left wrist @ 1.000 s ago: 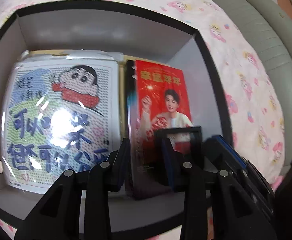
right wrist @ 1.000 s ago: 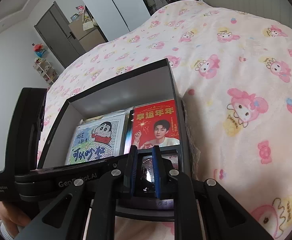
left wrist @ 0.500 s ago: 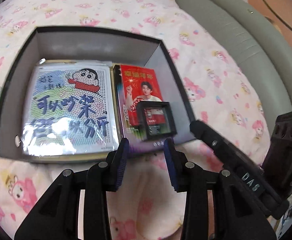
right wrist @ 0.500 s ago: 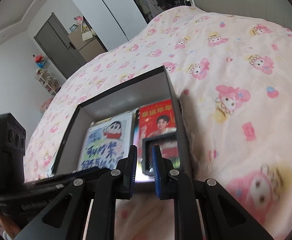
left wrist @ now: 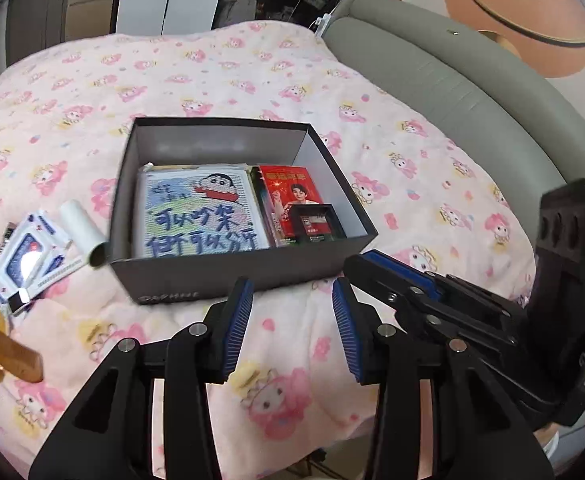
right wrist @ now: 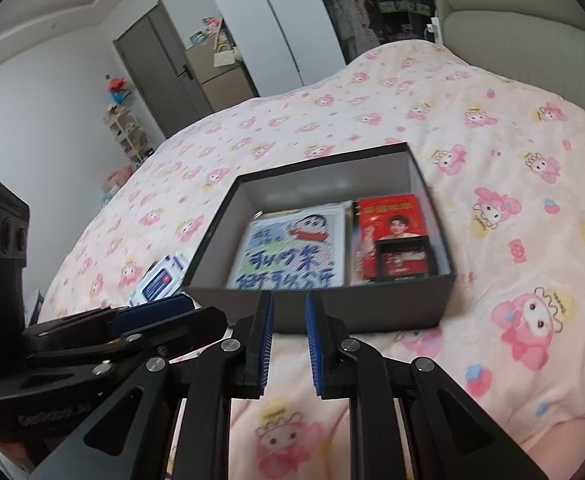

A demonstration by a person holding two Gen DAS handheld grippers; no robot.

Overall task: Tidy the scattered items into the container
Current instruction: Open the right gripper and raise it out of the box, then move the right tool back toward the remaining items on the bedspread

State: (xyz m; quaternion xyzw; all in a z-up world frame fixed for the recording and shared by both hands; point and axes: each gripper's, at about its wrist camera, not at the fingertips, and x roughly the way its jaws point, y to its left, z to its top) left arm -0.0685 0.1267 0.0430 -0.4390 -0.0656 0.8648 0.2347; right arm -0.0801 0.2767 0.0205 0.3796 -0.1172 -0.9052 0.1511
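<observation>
both grippers pulled back from the box (left wrist: 196,276); left gripper (left wrist: 290,320) wide, right gripper (right wrist: 288,336) narrow, both empty. roll (left wrist: 82,232) could slide on soft bedding.

Both claws hang side by side, left claw (left wrist: 290,320) gaping, right claw (right wrist: 288,340) narrowly parted, both empty.

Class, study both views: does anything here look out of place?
Yes. A white roll and a blue-and-white packet lie on the blanket left of the box, not inside it. Both grippers are open and empty.
</observation>
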